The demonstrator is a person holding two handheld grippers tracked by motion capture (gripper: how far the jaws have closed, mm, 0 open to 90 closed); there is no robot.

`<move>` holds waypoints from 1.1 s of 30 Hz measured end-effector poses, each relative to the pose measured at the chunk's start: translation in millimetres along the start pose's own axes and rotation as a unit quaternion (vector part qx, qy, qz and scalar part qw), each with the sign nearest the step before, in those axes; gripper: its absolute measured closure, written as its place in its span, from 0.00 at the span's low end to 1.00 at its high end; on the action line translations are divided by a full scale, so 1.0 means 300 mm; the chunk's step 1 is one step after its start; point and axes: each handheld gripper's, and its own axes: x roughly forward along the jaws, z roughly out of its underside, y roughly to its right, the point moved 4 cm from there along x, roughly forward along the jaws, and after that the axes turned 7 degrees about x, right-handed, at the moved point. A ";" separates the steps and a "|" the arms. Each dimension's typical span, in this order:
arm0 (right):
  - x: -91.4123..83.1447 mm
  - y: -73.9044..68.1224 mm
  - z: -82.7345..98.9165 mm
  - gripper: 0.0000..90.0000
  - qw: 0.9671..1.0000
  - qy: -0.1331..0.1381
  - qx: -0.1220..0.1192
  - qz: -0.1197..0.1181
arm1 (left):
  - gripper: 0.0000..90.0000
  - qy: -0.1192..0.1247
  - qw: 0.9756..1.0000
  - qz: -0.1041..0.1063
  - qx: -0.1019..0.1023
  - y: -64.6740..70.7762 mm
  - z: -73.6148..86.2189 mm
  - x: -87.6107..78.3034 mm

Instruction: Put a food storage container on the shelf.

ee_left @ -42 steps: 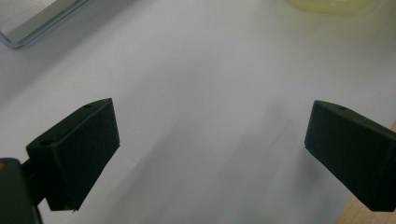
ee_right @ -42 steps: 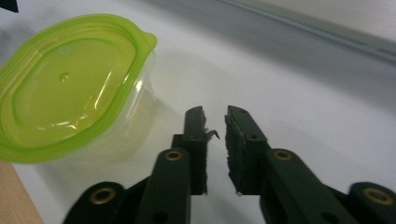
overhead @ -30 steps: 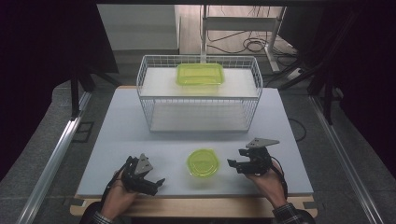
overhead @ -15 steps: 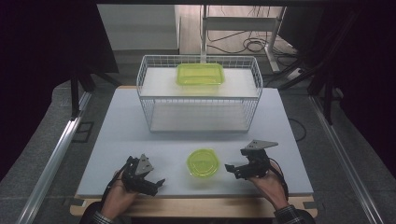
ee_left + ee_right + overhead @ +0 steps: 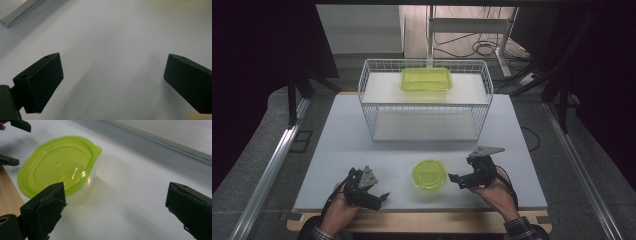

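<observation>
A round clear container with a lime-green lid [image 5: 430, 174] [image 5: 57, 167] sits on the white table near its front edge. My right gripper [image 5: 457, 178] [image 5: 115, 192] lies just right of it, jaws wide apart with bare table between them. They have just been opening, and the container lies beyond one jaw, apart from it. My left gripper [image 5: 379, 196] [image 5: 112, 65] rests at the front left, open over bare table. A rectangular lime-green container [image 5: 426, 79] lies on the upper shelf of a white wire basket [image 5: 367, 107].
The wire basket stands across the back half of the table [image 5: 337, 145]. A wooden strip [image 5: 427, 220] runs along the front edge. A metal rail [image 5: 272, 165] lies left of the table, with dark stands and cables beyond.
The right gripper has shifted slightly toward the front edge beside the round container. The left hand and the container have stayed where they were.
</observation>
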 end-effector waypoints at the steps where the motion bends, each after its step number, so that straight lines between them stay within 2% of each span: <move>1: 0.001 -0.004 -0.005 0.05 1.000 -0.001 0.006 -0.004 | 0.03 0.000 1.000 -0.001 0.000 0.000 0.000 0.000; 3: 0.001 -0.006 -0.016 0.09 1.000 0.001 0.016 -0.010 | 0.03 0.001 1.000 -0.002 -0.001 -0.001 0.000 -0.001; 7: 0.007 -0.004 -0.031 0.19 0.998 0.001 0.043 -0.036 | 0.03 0.001 1.000 -0.005 0.001 -0.002 -0.001 -0.002; 11: 0.019 -0.002 -0.042 0.24 0.997 -0.003 0.055 -0.051 | 0.03 0.003 1.000 -0.006 -0.002 -0.005 -0.002 -0.004; 17: 0.043 0.008 -0.062 0.37 0.995 -0.008 0.071 -0.075 | 0.03 0.006 1.000 -0.005 -0.009 -0.008 -0.002 -0.008; 27: 0.104 0.005 -0.074 0.56 0.987 -0.041 0.102 -0.117 | 0.03 0.000 1.000 0.000 -0.004 -0.003 -0.001 -0.002; 33: 0.129 0.003 -0.077 0.69 0.979 -0.064 0.126 -0.145 | 0.03 -0.003 1.000 0.003 -0.001 0.000 0.000 0.000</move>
